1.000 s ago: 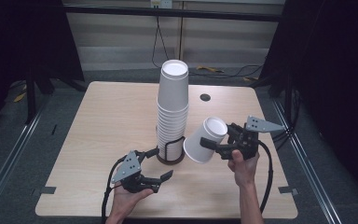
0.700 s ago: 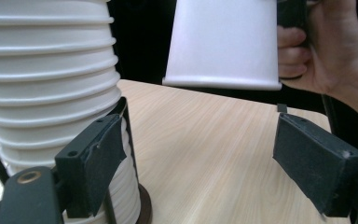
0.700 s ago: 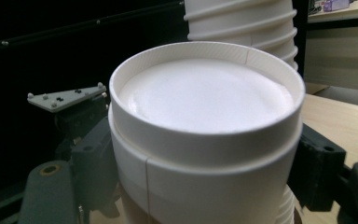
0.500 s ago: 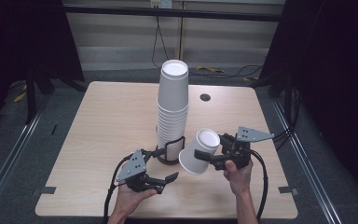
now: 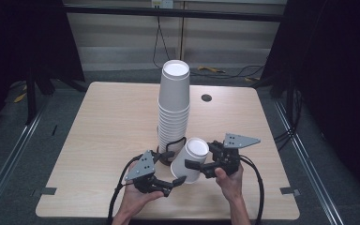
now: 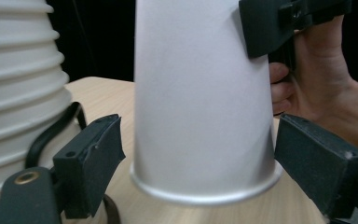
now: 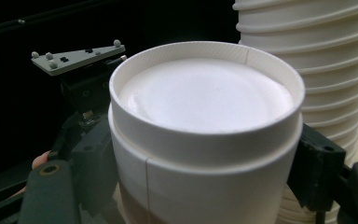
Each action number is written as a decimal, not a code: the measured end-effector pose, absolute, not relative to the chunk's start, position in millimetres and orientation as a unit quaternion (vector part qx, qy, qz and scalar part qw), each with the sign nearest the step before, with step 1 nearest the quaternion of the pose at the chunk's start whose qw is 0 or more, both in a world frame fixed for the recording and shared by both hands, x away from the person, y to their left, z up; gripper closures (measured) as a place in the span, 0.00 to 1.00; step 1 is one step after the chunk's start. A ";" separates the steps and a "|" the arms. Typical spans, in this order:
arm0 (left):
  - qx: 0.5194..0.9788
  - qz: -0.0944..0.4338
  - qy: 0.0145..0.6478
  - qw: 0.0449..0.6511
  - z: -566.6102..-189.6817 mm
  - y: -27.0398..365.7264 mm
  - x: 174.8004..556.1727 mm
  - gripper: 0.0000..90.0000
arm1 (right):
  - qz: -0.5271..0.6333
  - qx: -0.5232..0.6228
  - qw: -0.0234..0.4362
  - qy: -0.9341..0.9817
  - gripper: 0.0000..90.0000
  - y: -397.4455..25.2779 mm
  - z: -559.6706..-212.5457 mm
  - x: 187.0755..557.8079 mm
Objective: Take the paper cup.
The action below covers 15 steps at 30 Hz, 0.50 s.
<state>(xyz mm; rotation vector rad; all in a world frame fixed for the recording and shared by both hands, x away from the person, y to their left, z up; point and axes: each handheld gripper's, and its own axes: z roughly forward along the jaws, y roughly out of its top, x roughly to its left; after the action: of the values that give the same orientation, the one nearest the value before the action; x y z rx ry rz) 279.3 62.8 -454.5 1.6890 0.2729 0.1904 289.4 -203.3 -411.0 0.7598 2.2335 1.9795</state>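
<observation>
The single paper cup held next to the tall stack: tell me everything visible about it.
The paper cup is white, plain, and looks like matte paper with a rolled rim and a recessed base. It stands upside down, rim on the table, leaning slightly, just in front of the cup stack. The right hand-held gripper clamps its upper wall. The left hand-held gripper brackets its lower part, jaws apart and not touching it.

The high view looks forward and down on the desk (image 5: 98, 140). Both gripper views sit close, sharing the upturned cup (image 6: 200, 102) from opposite sides.
</observation>
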 end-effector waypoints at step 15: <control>0.760 0.057 0.124 0.635 -459.4 52.8 284.3 0.10 | 0.637 0.238 0.013 0.733 0.26 -185.4 -421.5 288.9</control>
<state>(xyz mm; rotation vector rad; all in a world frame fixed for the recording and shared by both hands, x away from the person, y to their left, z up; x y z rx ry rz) 284.3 52.8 -459.4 1.7380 0.2830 0.1298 288.9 -185.4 -421.5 0.7421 2.2831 1.9852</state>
